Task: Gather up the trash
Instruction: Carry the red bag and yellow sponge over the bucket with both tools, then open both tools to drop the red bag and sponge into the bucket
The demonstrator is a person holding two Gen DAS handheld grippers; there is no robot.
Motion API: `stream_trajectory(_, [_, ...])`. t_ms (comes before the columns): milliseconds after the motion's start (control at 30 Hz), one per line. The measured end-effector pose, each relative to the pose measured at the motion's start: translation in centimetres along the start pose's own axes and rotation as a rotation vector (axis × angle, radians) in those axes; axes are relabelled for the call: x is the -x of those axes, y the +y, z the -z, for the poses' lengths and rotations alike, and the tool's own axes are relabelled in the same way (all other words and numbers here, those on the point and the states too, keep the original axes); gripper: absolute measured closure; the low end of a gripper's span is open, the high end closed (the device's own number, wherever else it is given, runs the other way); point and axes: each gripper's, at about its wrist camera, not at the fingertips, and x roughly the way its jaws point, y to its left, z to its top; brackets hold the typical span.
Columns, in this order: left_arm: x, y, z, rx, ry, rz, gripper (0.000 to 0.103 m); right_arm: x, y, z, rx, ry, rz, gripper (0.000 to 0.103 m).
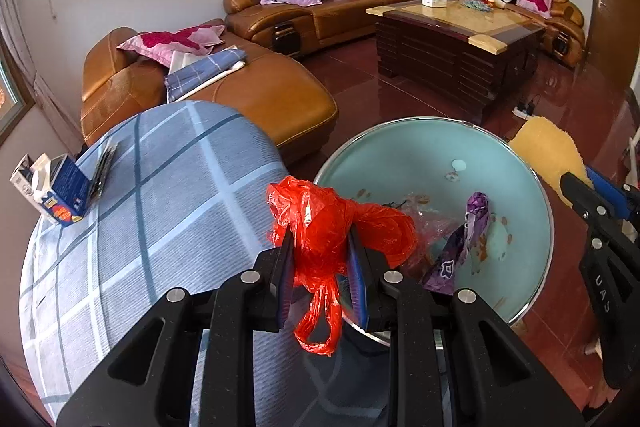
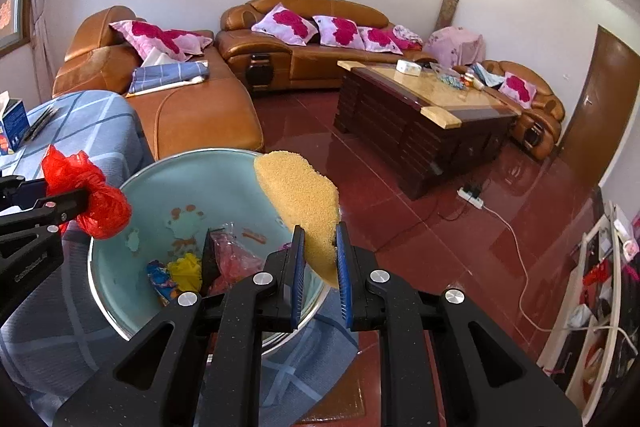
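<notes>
My left gripper (image 1: 322, 247) is shut on a crumpled red plastic bag (image 1: 320, 223) and holds it over the near left rim of a light blue basin (image 1: 528, 267). The bag also shows in the right wrist view (image 2: 86, 193). My right gripper (image 2: 320, 247) is shut on a yellow sponge (image 2: 300, 193) and holds it above the basin's (image 2: 116, 279) right rim. The sponge also shows in the left wrist view (image 1: 548, 151). Inside the basin lie a purple wrapper (image 1: 464, 243), pink plastic (image 2: 232, 259) and a yellow and blue wrapper (image 2: 176, 275).
The basin stands on a table with a blue checked cloth (image 1: 160, 195). A tissue box (image 1: 52, 187) sits at the table's far left. An orange leather sofa (image 2: 192, 107) and a dark wooden coffee table (image 2: 424, 115) stand beyond. A power strip (image 2: 472, 197) lies on the red floor.
</notes>
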Motion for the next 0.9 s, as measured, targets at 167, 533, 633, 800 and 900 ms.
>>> stream_trajectory(167, [-1.0, -0.7, -0.2, -0.004, 0.018, 0.016, 0.079, -0.6, 0.1, 0.1, 0.000, 0.018, 0.000, 0.087])
stream_trajectory(533, [-3.0, -2.0, -0.6, -0.023, 0.050, 0.040, 0.079, -1.9, 0.8, 0.5, 0.016, 0.055, -0.001, 0.087])
stream_trajectory(633, [-3.5, -2.2, -0.5, -0.028, 0.062, 0.046, 0.079, -2.3, 1.1, 0.3, 0.018, 0.064, -0.005, 0.087])
stream_trajectory(800, [-4.4, -2.4, -0.6, -0.022, 0.083, 0.048, 0.079, -2.8, 1.3, 0.3, 0.019, 0.074, -0.009, 0.087])
stream_trajectory(900, [-4.9, -2.3, -0.7, -0.013, 0.097, 0.057, 0.079, -3.3, 1.2, 0.4, 0.021, 0.086, -0.009, 0.087])
